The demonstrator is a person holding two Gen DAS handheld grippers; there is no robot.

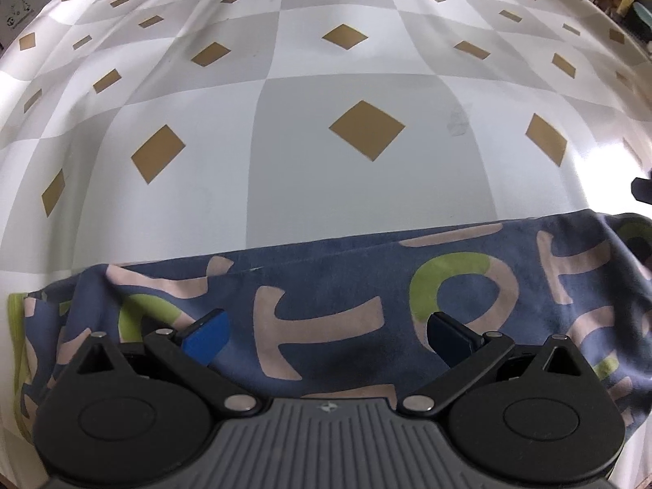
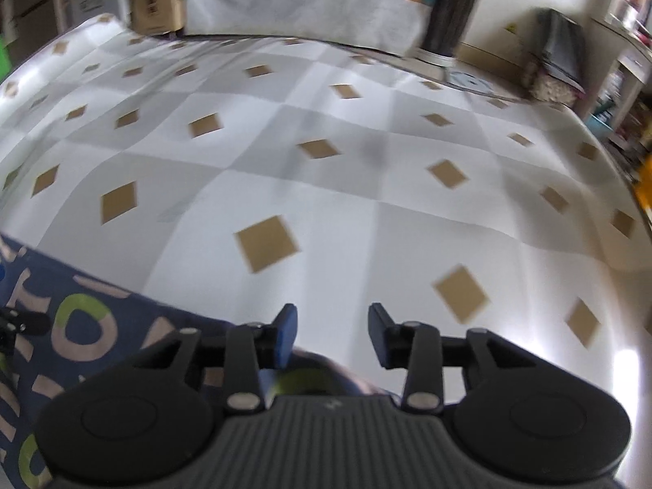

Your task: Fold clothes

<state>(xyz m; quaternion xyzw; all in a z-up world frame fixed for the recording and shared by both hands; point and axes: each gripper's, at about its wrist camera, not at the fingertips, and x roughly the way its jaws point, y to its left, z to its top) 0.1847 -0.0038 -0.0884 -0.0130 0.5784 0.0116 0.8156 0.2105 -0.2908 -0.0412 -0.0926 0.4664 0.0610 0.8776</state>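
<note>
Cloth: navy blue, printed with large pale-pink and green letters, spread in a folded band along near edge of tabletop. Far edge of cloth straight and fairly flat; one end bunched, with a strip of green edging showing there.

Tabletop: covered in grey-and-white check with tan diamonds, bare on far side of cloth. Faint smudge on cover just beyond cloth.

Left tool: over middle of cloth, pointed steeply down at it. Jaws spread wide, blue pads well apart, only flat cloth below the gap, not pinched. Contact of pads with cloth surface: cannot tell.

Right tool: at end of cloth, tips out past cloth edge, over bare tabletop cover. Jaws partly apart, clear gap between blue pads, nothing in the gap. Rumpled cloth corner with a patch of green just below and behind tips, near tool body. Right-wrist view motion-blurred.

Seen from right wrist: black part of the other tool at cloth's far end.

Beyond tabletop, well away from cloth: cardboard box, dark plant pot, shelves with clutter.
</note>
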